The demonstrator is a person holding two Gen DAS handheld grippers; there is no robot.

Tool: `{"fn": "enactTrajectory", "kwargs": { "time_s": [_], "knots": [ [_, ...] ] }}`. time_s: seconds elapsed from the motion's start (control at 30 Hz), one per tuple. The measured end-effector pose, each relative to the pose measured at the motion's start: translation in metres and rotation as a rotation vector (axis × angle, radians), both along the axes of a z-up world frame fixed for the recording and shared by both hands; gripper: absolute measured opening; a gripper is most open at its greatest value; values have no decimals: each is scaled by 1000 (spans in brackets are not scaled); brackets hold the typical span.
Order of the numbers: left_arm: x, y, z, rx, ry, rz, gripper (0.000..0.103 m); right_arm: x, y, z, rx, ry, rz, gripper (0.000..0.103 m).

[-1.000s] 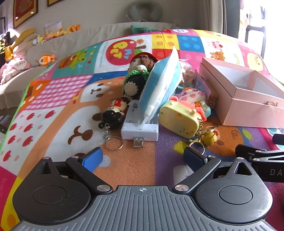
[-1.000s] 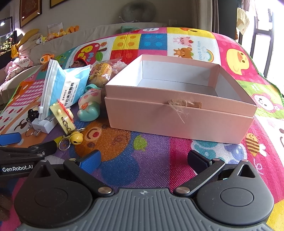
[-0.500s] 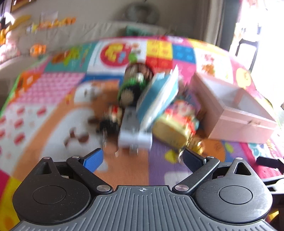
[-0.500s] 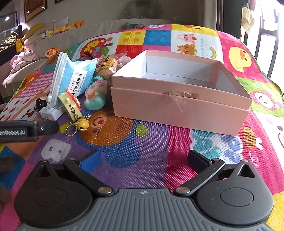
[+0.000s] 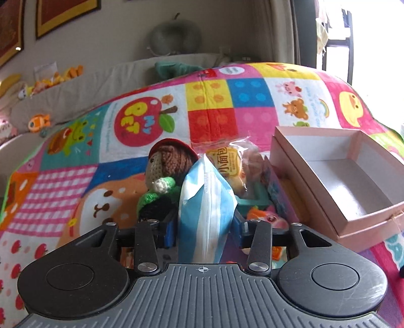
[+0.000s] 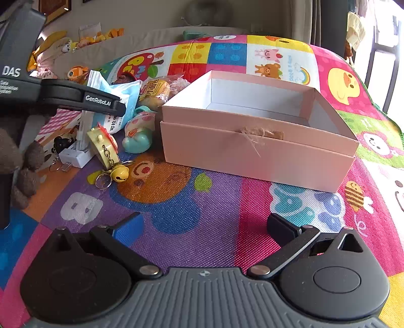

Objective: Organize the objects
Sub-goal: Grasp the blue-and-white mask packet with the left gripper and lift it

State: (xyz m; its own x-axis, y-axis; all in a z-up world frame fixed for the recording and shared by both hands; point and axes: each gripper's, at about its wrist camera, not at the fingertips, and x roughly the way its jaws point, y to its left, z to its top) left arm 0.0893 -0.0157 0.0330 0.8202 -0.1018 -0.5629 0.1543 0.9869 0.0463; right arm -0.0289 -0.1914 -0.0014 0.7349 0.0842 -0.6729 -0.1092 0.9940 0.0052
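Left tongs (image 5: 205,233) clamp a blue-and-white plastic pouch (image 5: 205,201) beside the open pink cardboard box (image 6: 255,131); right tongs (image 6: 203,227) gape wide above the colourful play mat (image 6: 192,217).

A patchwork play mat (image 5: 75,181) with cartoon animals, an apple and dotted squares fills most of both views; from the right wrist its near part (image 6: 202,214) shows purple, pink and orange panels. Behind the mat's far edge runs a beige sofa (image 5: 101,83). A green cloth (image 5: 174,69) lies on the sofa just beyond the mat, and a grey neck pillow (image 5: 174,37) sits above it against the wall. Past the mat's far left corner, an orange fish plush (image 5: 38,122) and yellow plush toys (image 5: 58,75) rest on the sofa. Framed pictures (image 5: 65,12) hang high on the wall above them. Right of the mat stands a dark curtain (image 5: 280,30) by a bright window.
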Motion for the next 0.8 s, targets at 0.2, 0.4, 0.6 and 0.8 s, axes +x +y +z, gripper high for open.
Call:
{"fn": "enactTrajectory", "kwargs": {
  "time_s": [0.2,0.4,0.6,0.8],
  "knots": [
    [-69,54,41,-207,-123,-18,45,2,-3,1,7,24,23,103],
    [-136,95,35,-174,-143,12,45,0,-1,0,9,32,9,103],
    [-139,141,15,-273,-78,152,45,-1,3,0,-6,33,3,103],
    [-140,146,10,-319,-77,144,45,2,6,2,-8,52,8,103]
  ]
}}
